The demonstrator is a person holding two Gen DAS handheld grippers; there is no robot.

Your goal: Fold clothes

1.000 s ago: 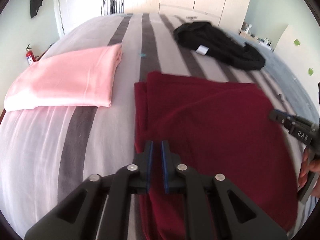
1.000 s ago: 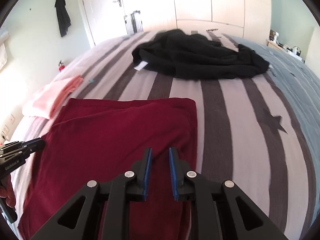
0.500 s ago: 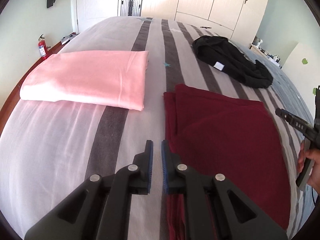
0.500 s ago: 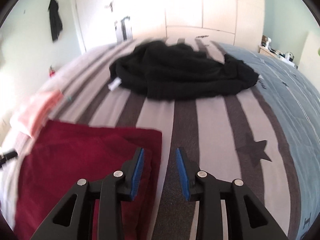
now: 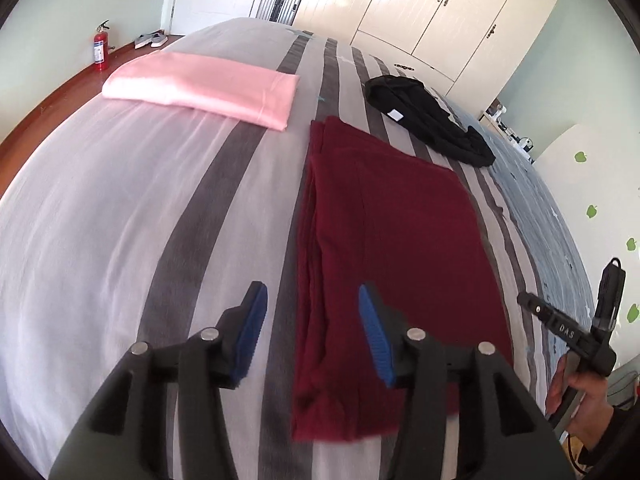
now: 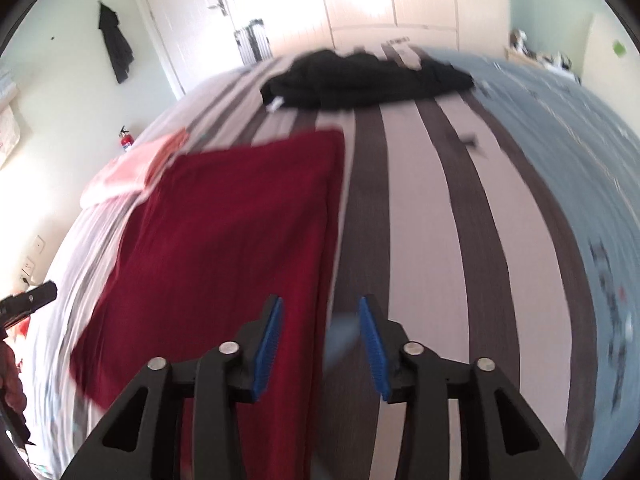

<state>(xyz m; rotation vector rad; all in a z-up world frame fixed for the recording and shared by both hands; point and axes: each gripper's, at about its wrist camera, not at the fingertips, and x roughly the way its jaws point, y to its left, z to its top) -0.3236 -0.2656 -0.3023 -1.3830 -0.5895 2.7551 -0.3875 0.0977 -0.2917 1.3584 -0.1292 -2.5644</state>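
Observation:
A dark red garment (image 5: 392,240) lies folded flat on the striped bed (image 5: 120,220); the right wrist view shows the same red garment (image 6: 224,240). My left gripper (image 5: 312,320) hovers above its near left edge, jaws opening, nothing pinched between the blue pads. My right gripper (image 6: 320,332) hovers over the garment's near right edge, jaws also opening and empty. A folded pink garment (image 5: 204,88) rests at the far left. A crumpled black garment (image 5: 428,124) lies further back; in the right wrist view the black garment (image 6: 360,80) is at the top.
The other gripper, held by a hand (image 5: 580,392), shows at the right edge of the left wrist view. A red fire extinguisher (image 5: 101,50) stands on the floor by the wall. White wardrobe doors (image 5: 440,20) stand behind the bed. A blue quilt (image 6: 580,200) covers the bed's right side.
Both grippers let go of the red garment, opened and pulled back toward its near end. The left one rolled and shifted left; the right one swung right, then back.

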